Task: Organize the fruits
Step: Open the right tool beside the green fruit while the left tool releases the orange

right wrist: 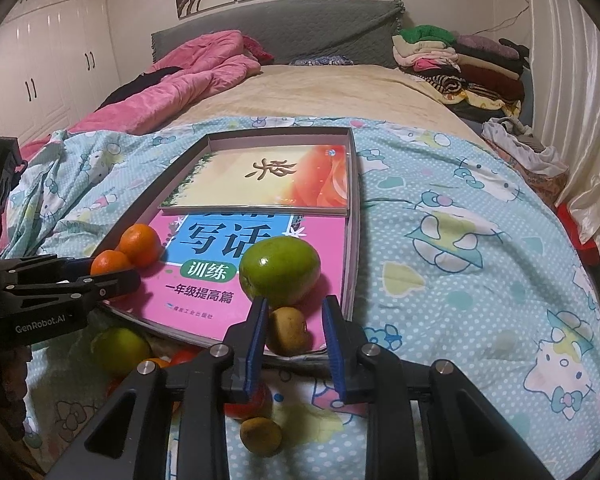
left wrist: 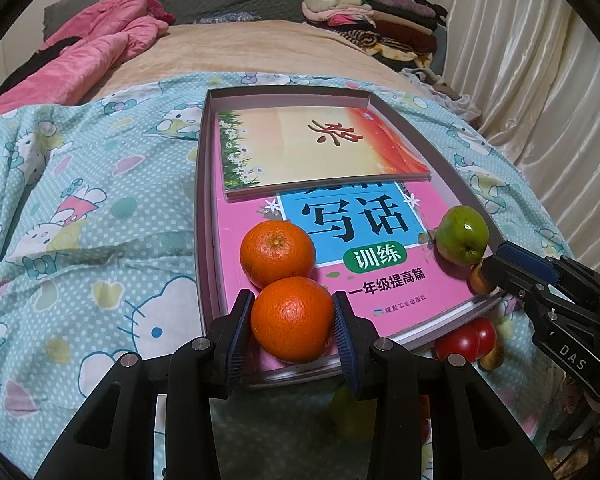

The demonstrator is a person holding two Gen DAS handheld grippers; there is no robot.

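Left gripper (left wrist: 294, 318): pinching the near orange (left wrist: 292, 319), one pad on each side, at the tray's near edge.
Far orange (left wrist: 277, 253): touching the near one, on the pink book (left wrist: 384, 276).
Right gripper (right wrist: 296, 330): jaws nearly together around a small brown fruit (right wrist: 289, 330); left pad touching it, right pad maybe not (hard to tell).
Green fruit (right wrist: 280, 272): on the book, just behind the brown one.
Tray (left wrist: 202, 184): on the bed, holding two books.
Loose fruit (right wrist: 121, 351): green, red and brown, on the blanket (left wrist: 84, 208) below the tray.
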